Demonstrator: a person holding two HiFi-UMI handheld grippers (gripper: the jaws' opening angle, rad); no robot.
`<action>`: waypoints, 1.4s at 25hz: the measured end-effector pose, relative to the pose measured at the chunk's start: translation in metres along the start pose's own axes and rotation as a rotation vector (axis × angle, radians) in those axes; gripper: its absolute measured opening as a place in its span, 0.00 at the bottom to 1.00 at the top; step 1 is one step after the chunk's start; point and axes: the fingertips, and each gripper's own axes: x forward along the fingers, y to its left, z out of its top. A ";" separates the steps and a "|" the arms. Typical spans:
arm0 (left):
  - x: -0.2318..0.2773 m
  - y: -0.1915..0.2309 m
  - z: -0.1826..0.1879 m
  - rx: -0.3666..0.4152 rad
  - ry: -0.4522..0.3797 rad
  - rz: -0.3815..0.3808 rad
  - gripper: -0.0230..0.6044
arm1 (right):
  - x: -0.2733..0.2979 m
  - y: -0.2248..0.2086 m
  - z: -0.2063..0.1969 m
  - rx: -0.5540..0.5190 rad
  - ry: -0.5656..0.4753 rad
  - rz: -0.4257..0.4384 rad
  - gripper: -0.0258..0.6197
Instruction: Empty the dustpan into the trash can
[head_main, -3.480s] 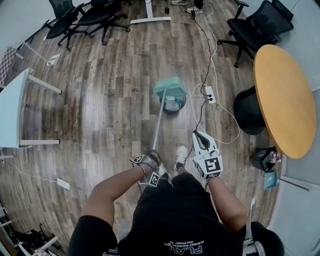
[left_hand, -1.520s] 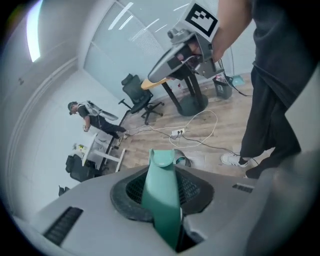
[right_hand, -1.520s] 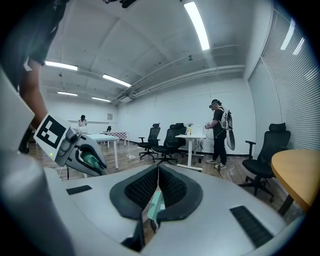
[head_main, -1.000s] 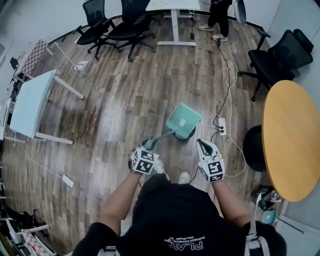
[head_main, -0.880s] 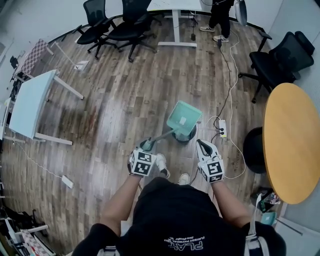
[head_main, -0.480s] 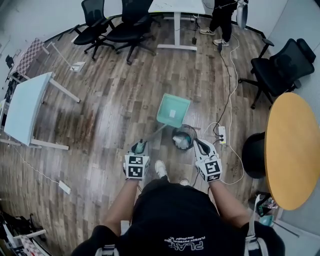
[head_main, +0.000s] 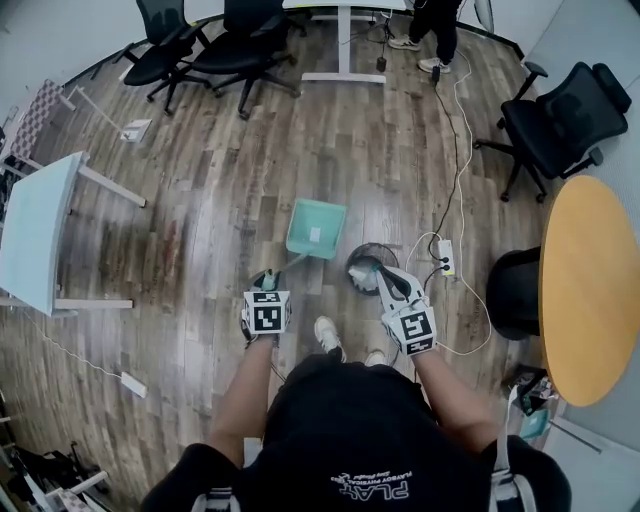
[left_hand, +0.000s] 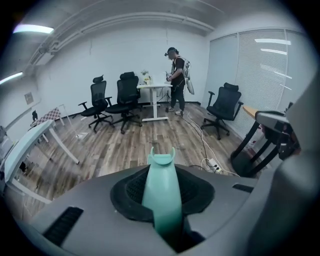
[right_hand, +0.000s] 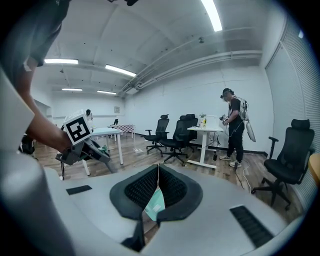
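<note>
The teal dustpan (head_main: 315, 228) hangs over the wood floor just left of the round black trash can (head_main: 369, 268), which holds pale rubbish. Its long teal handle (left_hand: 161, 186) runs back between the pads of my left gripper (head_main: 268, 281), which is shut on it. In the left gripper view the handle's forked end sticks out past the jaws. My right gripper (head_main: 392, 287) hovers over the near rim of the trash can. Its pads (right_hand: 172, 188) meet with nothing between them; a teal patch of the dustpan shows through the gap below.
A white power strip (head_main: 444, 262) with trailing cables lies right of the can. A round wooden table (head_main: 590, 290) and its black base (head_main: 514, 292) stand at the right, office chairs (head_main: 560, 110) behind, a pale table (head_main: 35, 235) at the left. A person (left_hand: 177, 75) stands by the far desk.
The dustpan has swung off the trash can to its left and sunk lower, uncovering the can's mouth. Both grippers have shifted with it; the right one now sits over the can's rim.
</note>
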 end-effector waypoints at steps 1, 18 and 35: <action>0.008 0.004 -0.004 0.002 0.017 -0.004 0.20 | 0.006 0.002 -0.002 0.005 0.008 -0.003 0.08; 0.108 0.005 -0.067 -0.065 0.207 -0.003 0.20 | 0.048 0.005 -0.026 0.059 0.093 -0.007 0.08; 0.170 -0.025 -0.092 -0.112 0.289 0.029 0.20 | 0.045 -0.034 -0.068 0.111 0.139 0.032 0.08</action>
